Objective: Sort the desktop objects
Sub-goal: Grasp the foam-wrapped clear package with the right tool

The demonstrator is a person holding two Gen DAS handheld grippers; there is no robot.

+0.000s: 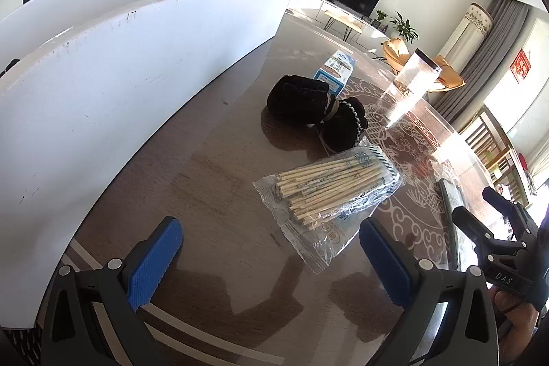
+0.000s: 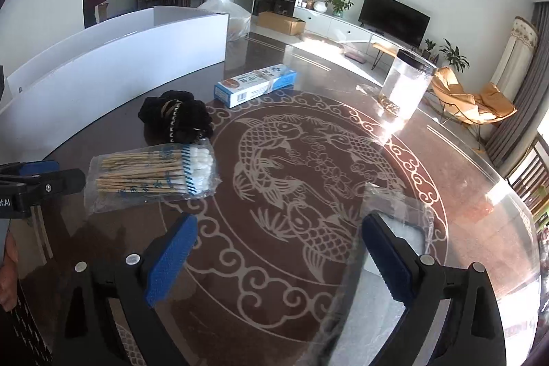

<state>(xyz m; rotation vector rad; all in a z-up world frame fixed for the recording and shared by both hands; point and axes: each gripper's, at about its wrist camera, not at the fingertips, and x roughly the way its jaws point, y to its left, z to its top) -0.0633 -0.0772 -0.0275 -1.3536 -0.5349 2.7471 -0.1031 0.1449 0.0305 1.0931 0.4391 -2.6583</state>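
My left tongs [image 1: 271,258] hang spread wide over the brown table [image 1: 206,194], nothing between the blue pads [image 1: 154,263]. Just beyond their right finger lies a clear bag of cotton swabs [image 1: 329,191], wooden sticks bunched inside. Past it sits a black cloth bundle [image 1: 308,107] tied round the middle, and behind that a blue-and-white box [image 1: 334,71] lying flat. A white panel [image 1: 120,74] curves along the left of all this.

My right tongs [image 2: 279,254] are parted too, empty, above the koi pattern [image 2: 308,167] on the tabletop. A crinkled clear plastic bag [image 2: 398,208] lies by their right finger, partly behind it. The swab bag [image 2: 151,175] rests to the left, near my other tool [image 2: 44,184]. A clear jar [image 2: 406,84] with a dark lid stands at the far right.
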